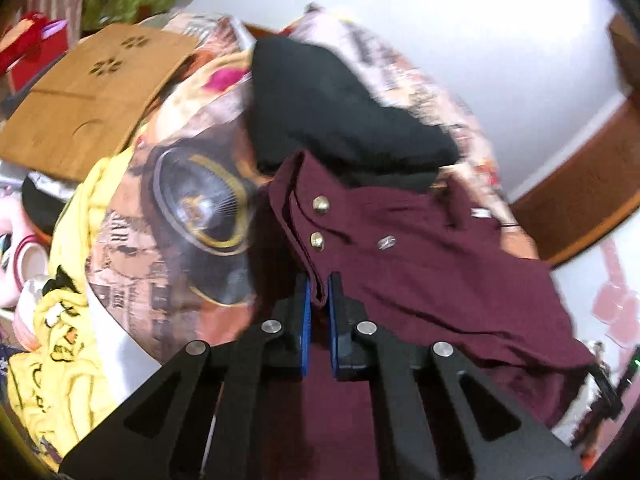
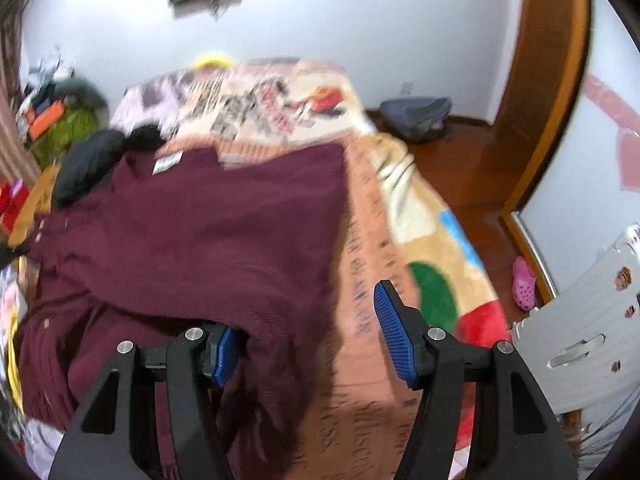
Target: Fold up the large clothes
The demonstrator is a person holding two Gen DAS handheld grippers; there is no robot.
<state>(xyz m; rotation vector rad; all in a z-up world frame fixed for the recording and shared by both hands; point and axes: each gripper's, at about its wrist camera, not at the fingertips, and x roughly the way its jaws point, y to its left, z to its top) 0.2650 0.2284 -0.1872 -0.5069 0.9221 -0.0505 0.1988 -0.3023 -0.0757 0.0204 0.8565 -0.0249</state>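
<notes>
A large maroon garment (image 1: pixel 420 268) with metal buttons lies on the printed bed cover (image 1: pixel 152 248). My left gripper (image 1: pixel 319 292) is shut on a fold of its front edge, just below the buttons. In the right wrist view the maroon garment (image 2: pixel 208 224) spreads across the left of the bed, its white label at the far end. My right gripper (image 2: pixel 308 320) is open at its near right edge; the left pad (image 2: pixel 224 354) is partly tucked under the cloth, the right pad (image 2: pixel 394 332) is over the bed cover (image 2: pixel 380 208).
A black garment (image 1: pixel 328 108) lies beyond the maroon one. A wooden board (image 1: pixel 88 92) and yellow cloth (image 1: pixel 60 356) sit left. A white plastic chair (image 2: pixel 592 340), pink shoe (image 2: pixel 524 284) and dark bag (image 2: pixel 416 116) are on the floor to the right.
</notes>
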